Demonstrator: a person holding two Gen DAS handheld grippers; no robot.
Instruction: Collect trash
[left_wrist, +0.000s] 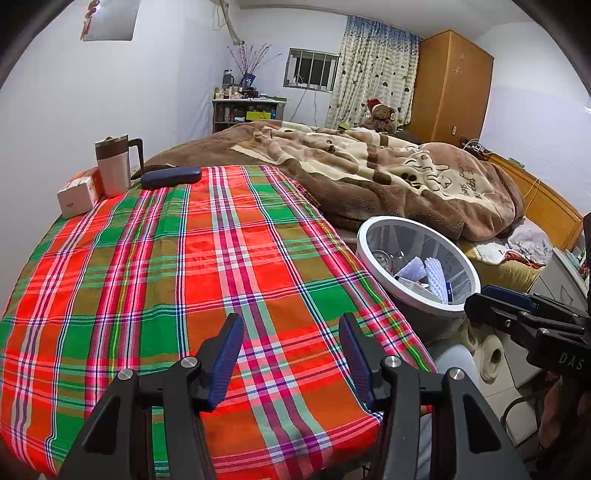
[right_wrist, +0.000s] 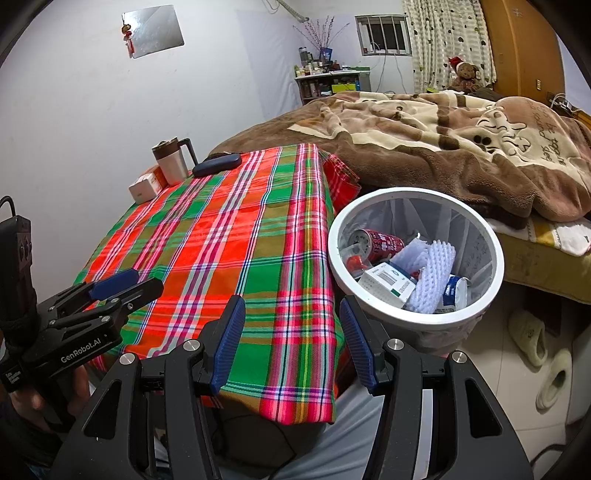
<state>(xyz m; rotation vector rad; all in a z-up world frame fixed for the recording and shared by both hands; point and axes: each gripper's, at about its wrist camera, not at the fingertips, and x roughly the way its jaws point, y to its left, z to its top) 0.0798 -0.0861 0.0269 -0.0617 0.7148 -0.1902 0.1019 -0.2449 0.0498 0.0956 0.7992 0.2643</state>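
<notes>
A white round trash bin (right_wrist: 415, 317) stands on the floor right of the table and holds a red can (right_wrist: 380, 244), a white box (right_wrist: 386, 284), white foam netting (right_wrist: 432, 273) and other scraps. It also shows in the left wrist view (left_wrist: 417, 291). My left gripper (left_wrist: 291, 325) is open and empty over the plaid tablecloth (left_wrist: 184, 258); it appears in the right wrist view (right_wrist: 125, 284). My right gripper (right_wrist: 291, 306) is open and empty above the table's near right corner, left of the bin; it appears in the left wrist view (left_wrist: 491, 299).
At the table's far left stand a mug (left_wrist: 114, 166), a white box (left_wrist: 75, 197) and a dark blue case (left_wrist: 171, 176). A bed with a brown blanket (left_wrist: 369, 166) lies behind. Slippers (right_wrist: 539, 354) lie on the floor.
</notes>
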